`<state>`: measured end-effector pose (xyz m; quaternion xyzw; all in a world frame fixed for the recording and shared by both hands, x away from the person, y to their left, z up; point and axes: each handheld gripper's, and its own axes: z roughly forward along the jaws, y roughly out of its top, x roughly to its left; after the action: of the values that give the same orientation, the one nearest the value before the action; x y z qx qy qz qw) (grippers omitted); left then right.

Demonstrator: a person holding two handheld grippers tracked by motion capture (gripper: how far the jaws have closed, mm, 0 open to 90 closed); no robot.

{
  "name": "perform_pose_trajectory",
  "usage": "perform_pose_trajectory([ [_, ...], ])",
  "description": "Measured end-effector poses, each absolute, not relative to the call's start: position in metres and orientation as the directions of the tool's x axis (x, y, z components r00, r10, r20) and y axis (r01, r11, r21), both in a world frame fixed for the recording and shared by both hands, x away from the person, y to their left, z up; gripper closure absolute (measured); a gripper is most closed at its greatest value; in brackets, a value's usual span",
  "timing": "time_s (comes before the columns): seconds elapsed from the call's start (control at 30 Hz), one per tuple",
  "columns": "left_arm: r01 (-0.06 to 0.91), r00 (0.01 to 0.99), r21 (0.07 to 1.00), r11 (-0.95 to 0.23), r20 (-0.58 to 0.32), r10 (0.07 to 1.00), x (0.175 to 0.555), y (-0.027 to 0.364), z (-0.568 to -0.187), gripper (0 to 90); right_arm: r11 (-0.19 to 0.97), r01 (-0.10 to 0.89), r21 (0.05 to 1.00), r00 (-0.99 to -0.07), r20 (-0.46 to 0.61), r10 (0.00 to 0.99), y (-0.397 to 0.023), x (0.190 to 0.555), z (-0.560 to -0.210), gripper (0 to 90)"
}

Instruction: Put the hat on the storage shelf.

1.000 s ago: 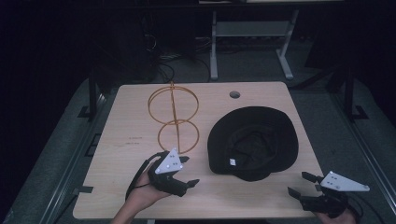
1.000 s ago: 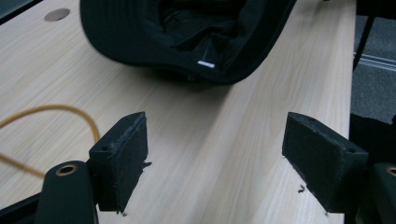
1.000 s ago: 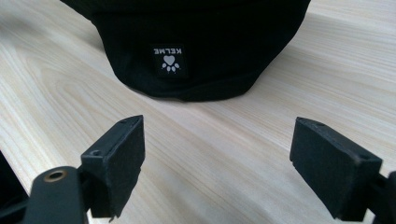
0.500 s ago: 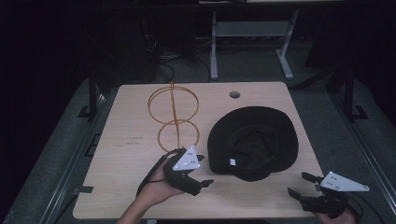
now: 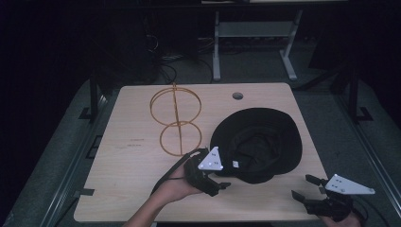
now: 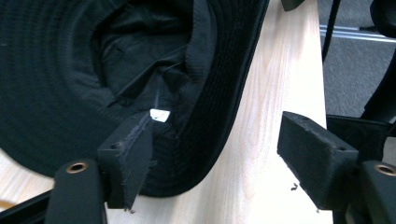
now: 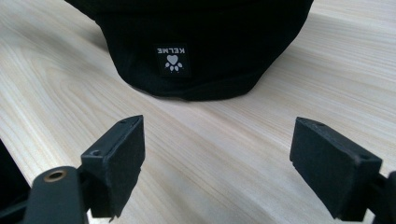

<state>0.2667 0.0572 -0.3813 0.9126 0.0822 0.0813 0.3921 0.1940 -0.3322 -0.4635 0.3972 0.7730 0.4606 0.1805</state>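
Black hat lies brim-up at the desk centre-right, so its edge is easy to reach. Left hand-held gripper is wide at the near brim; right hand-held gripper, lower right, waits wide too.

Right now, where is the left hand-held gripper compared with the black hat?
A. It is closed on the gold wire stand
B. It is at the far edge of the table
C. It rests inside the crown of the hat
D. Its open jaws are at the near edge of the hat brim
D: the left hand-held gripper has its jaws apart at the near brim of the black hat, one jaw over the brim.
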Motion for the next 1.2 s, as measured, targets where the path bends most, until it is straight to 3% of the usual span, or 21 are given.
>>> perform_pose_trajectory([
  [0.37,0.037,0.975,0.643,-0.765,0.145,0.17,0.275,0.038,-0.391,40.5,0.259,0.446,0.857,-0.62,0.088,0.78,-0.332,0.193,-0.463,17.5],
  [0.57,0.014,0.975,0.594,-0.804,0.171,0.144,0.281,0.033,-0.399,56.1,0.265,0.442,0.857,-0.625,0.082,0.777,-0.331,0.193,-0.463,17.5],
  [0.87,-0.019,0.97,0.627,-0.779,0.202,0.138,0.28,0.032,-0.397,82.4,0.268,0.439,0.858,-0.625,0.077,0.777,-0.329,0.193,-0.463,17.5],
  [1.2,0.032,0.984,0.711,-0.703,0.101,0.147,0.28,0.025,-0.387,85.3,0.249,0.421,0.872,-0.618,0.075,0.782,-0.319,0.193,-0.456,17.0],
])
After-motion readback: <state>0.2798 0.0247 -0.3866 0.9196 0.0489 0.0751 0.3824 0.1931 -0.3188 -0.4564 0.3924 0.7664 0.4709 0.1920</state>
